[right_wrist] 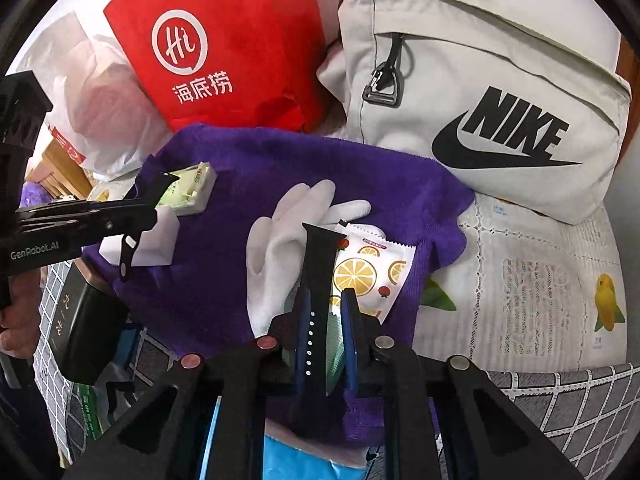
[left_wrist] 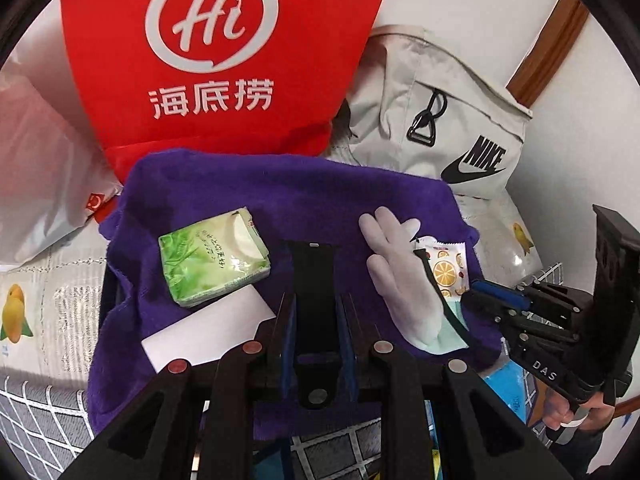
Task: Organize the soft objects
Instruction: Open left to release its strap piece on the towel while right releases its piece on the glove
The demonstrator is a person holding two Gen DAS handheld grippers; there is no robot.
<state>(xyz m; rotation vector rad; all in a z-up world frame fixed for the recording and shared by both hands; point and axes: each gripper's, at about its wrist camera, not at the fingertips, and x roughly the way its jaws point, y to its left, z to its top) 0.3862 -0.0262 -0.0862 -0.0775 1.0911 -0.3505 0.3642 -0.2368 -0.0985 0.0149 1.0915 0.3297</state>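
Observation:
A purple towel (left_wrist: 280, 196) (right_wrist: 340, 172) is spread out. On it lie a green tissue pack (left_wrist: 212, 256) (right_wrist: 188, 190), a white card (left_wrist: 208, 332) (right_wrist: 156, 236), a white glove (left_wrist: 396, 276) (right_wrist: 280, 248) and a lemon-print snack packet (left_wrist: 446, 264) (right_wrist: 368, 272). My left gripper (left_wrist: 314, 320) (right_wrist: 136, 216) is shut on a black watch strap (left_wrist: 314, 292) above the towel's middle. My right gripper (right_wrist: 326, 320) (left_wrist: 480, 296) is shut on another black strap (right_wrist: 318, 276) over the glove and packet.
A red Haidilao bag (left_wrist: 208, 48) (right_wrist: 224, 40), a white plastic bag (left_wrist: 36, 184) (right_wrist: 88, 100) and a grey Nike bag (left_wrist: 452, 128) (right_wrist: 500, 92) stand behind the towel. A printed cloth (right_wrist: 540, 280) lies to the right. A dark box (right_wrist: 84, 328) sits at the towel's left.

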